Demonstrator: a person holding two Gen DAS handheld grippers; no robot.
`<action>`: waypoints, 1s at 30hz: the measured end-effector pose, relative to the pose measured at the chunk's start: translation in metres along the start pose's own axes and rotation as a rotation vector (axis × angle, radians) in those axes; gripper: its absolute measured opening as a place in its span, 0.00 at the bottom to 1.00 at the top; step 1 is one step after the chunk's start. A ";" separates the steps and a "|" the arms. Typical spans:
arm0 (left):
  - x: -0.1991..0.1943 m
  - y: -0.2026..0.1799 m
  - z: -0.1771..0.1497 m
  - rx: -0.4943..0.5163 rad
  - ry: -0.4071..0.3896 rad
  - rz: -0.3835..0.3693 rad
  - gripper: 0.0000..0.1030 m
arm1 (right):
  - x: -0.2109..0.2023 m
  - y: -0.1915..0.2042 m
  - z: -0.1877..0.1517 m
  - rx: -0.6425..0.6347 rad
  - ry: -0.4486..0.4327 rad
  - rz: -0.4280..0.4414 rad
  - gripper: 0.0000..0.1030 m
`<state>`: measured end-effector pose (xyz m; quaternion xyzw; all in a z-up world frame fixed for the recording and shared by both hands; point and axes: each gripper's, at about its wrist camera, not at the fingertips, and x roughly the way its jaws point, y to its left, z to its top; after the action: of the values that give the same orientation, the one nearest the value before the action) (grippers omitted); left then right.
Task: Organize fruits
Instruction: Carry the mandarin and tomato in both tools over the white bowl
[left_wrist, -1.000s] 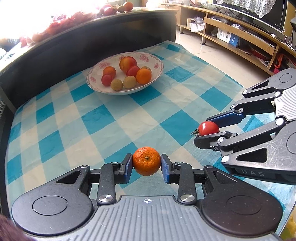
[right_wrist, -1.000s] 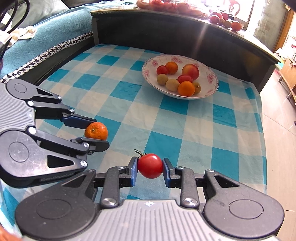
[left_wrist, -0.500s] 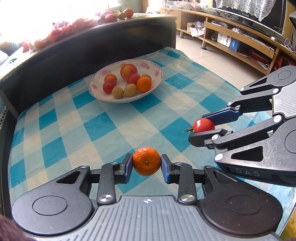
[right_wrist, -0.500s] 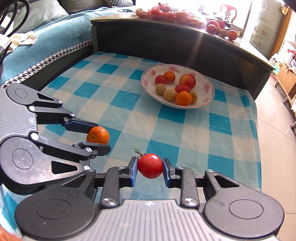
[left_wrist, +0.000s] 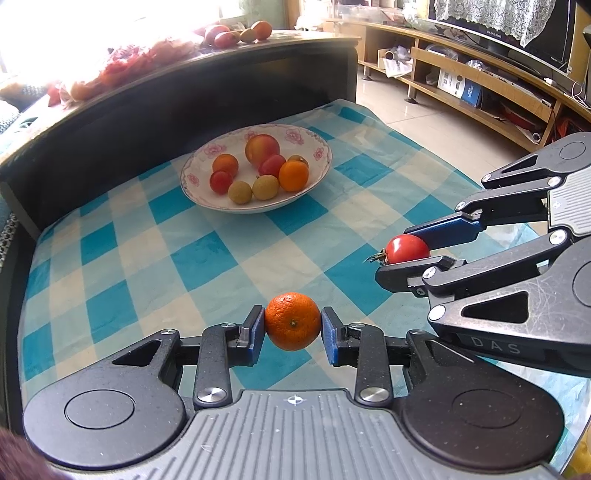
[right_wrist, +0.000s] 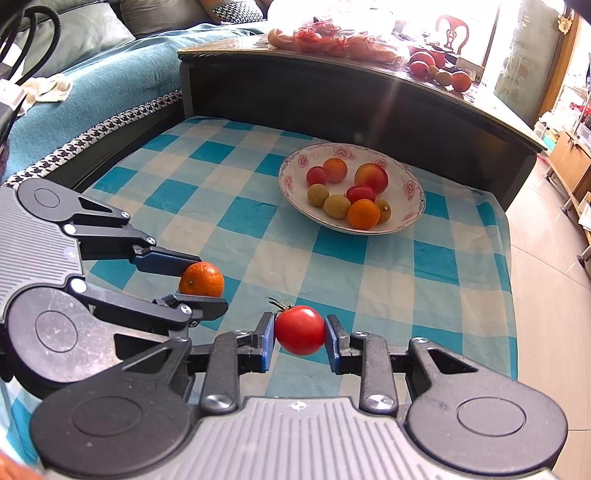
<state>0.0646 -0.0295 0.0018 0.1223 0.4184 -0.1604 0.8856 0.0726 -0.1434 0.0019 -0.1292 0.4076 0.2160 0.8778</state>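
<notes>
My left gripper (left_wrist: 293, 325) is shut on a small orange mandarin (left_wrist: 292, 320), held above the blue-and-cream checked cloth (left_wrist: 147, 258). Beside it my right gripper (right_wrist: 300, 332) is shut on a red tomato (right_wrist: 300, 329) with a green stem. Each gripper shows in the other's view: the right gripper (left_wrist: 410, 251) with the tomato (left_wrist: 406, 249) at the right, the left gripper (right_wrist: 201, 282) with the mandarin (right_wrist: 201, 279) at the left. A white floral bowl (left_wrist: 317, 173) farther back holds several fruits; the bowl (right_wrist: 412, 184) lies ahead of both grippers.
A dark curved table edge (left_wrist: 184, 110) rises behind the bowl, with more fruit and red bags on top. A teal sofa cover (right_wrist: 110, 85) lies to the left. Tiled floor (left_wrist: 424, 122) and a low wooden shelf unit (left_wrist: 498, 85) are to the right.
Both views have tilted up slightly, so the bowl sits lower and a little nearer in the pictures. Both grips on the fruit are unchanged.
</notes>
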 end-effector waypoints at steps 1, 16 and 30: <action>0.000 0.000 0.001 0.001 -0.001 0.002 0.39 | 0.000 0.000 0.000 0.001 0.000 -0.001 0.31; 0.002 0.005 0.022 0.015 -0.044 0.030 0.38 | -0.001 -0.010 0.016 0.015 -0.035 -0.018 0.31; -0.012 0.007 0.033 0.021 -0.067 0.091 0.38 | -0.002 -0.010 0.032 -0.005 -0.055 -0.020 0.31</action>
<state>0.0832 -0.0322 0.0319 0.1449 0.3810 -0.1281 0.9041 0.0977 -0.1402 0.0238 -0.1296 0.3813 0.2120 0.8905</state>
